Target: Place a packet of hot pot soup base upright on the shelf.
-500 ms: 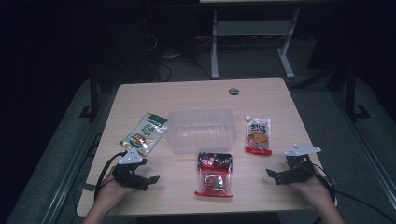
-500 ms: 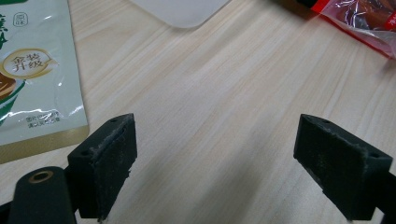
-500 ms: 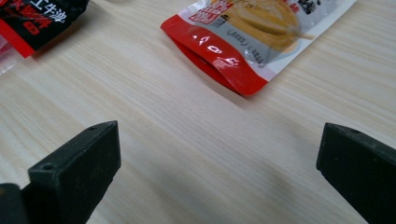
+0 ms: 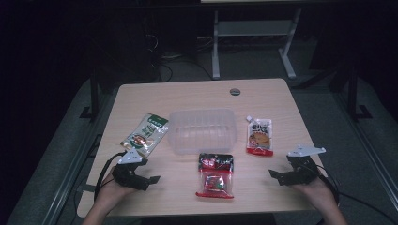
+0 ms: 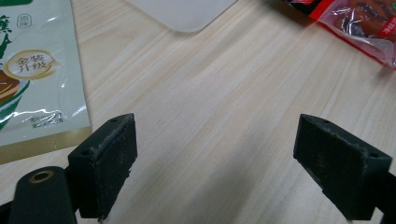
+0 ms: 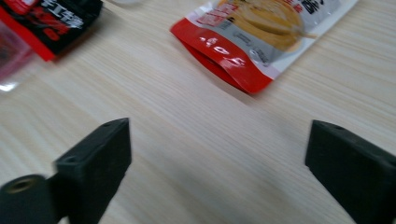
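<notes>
Little is seen to have moved since the earlier frame: both tools are found at nearly the same spots near the front edge of the tabletop [image 4: 197,96], and the packets lie as before.

At the left, the left tool [image 4: 149,180] is held low over the wood with its jaws spread wide and nothing between them; bare tabletop is seen through the gap in the left gripper view. A green packet [image 4: 145,133] lies just beyond it, beside a clear plastic container [image 4: 202,131] set at the middle of the tabletop.

At the right, the right tool [image 4: 277,175] is likewise held open and empty. An orange-and-red spouted pouch [image 4: 259,136] lies ahead of it, right of the container and apart from it. A red-and-black packet [image 4: 215,175] rests between the two tools, just in front of the container.
</notes>
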A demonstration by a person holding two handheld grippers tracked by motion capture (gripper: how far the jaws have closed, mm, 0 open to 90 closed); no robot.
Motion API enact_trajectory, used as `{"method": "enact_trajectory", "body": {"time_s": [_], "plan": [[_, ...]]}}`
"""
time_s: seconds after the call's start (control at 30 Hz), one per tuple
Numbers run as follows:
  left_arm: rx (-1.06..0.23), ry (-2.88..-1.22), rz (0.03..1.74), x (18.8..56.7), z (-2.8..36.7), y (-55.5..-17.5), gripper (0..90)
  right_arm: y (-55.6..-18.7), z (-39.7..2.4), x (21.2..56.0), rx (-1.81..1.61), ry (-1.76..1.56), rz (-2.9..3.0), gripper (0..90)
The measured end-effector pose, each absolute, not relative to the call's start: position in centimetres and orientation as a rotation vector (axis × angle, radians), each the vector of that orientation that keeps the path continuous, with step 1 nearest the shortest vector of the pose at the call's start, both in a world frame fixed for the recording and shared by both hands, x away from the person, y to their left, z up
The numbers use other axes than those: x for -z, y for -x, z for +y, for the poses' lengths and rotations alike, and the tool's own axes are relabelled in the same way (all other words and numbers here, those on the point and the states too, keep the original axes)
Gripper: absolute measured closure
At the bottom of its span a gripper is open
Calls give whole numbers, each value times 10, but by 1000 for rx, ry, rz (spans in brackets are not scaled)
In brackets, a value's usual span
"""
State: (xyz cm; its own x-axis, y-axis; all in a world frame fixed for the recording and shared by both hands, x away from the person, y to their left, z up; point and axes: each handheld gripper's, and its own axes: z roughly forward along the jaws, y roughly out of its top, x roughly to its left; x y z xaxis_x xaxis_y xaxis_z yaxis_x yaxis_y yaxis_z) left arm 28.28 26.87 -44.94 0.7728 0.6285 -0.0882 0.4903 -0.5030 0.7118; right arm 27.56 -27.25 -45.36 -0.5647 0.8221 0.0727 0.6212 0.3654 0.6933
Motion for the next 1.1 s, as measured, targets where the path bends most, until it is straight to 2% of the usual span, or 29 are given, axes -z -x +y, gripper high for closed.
{"method": "enact_trajectory", "body": {"time_s": [0.07, 0.17, 0.23, 0.27, 0.33, 0.37, 0.43, 0.53, 0.6, 0.63, 0.7, 0.93, 0.97, 1.0, 1.1], "plan": [[-234, -2210, 822, 449, 269, -282, 131, -274, -270, 450, -1023, -1259, 2354, 160], [-229, -2215, 816, 449, 268, -280, 132, -272, -264, 445, -1053, -1234, 2381, 303], [-228, -2218, 814, 449, 268, -280, 132, -271, -261, 444, -1056, -1229, 2398, 334], [-225, -2214, 818, 448, 267, -279, 133, -271, -256, 442, -1073, -1231, 2433, 421], [-225, -2217, 812, 448, 267, -278, 134, -270, -253, 441, -1078, -1223, 2447, 446], [-226, -2219, 817, 446, 266, -277, 137, -270, -248, 439, -1090, -1201, 2476, 542], [-222, -2212, 820, 446, 265, -276, 142, -270, -243, 438, -1093, -1160, 2498, 635], [-199, -2194, 828, 444, 261, -274, 195, -270, -236, 437, -1100, -1138, 2544, 748], [-194, -2196, 821, 443, 261, -274, 253, -270, -233, 437, -1095, -1130, 2567, 775], [-171, -2183, 825, 440, 257, -273, 280, -272, -228, 438, -1094, -1102, 2588, 828], [-157, -2176, 818, 437, 253, -271, 370, -273, -222, 438, -1093, -1091, 2611, 858], [-88, -2170, 765, 430, 237, -266, 775, -278, -203, 437, -1104, -1010, 2656, 894], [-79, -2170, 755, 429, 234, -266, 775, -278, -203, 437, -1104, -1010, 2656, 894], [-68, -2180, 726, 427, 227, -264, 878, -279, -197, 437, -1107, -996, 2672, 894], [-53, -2193, 701, 425, 220, -262, 896, -281, -189, 438, -1113, -965, 2687, 894]]}}
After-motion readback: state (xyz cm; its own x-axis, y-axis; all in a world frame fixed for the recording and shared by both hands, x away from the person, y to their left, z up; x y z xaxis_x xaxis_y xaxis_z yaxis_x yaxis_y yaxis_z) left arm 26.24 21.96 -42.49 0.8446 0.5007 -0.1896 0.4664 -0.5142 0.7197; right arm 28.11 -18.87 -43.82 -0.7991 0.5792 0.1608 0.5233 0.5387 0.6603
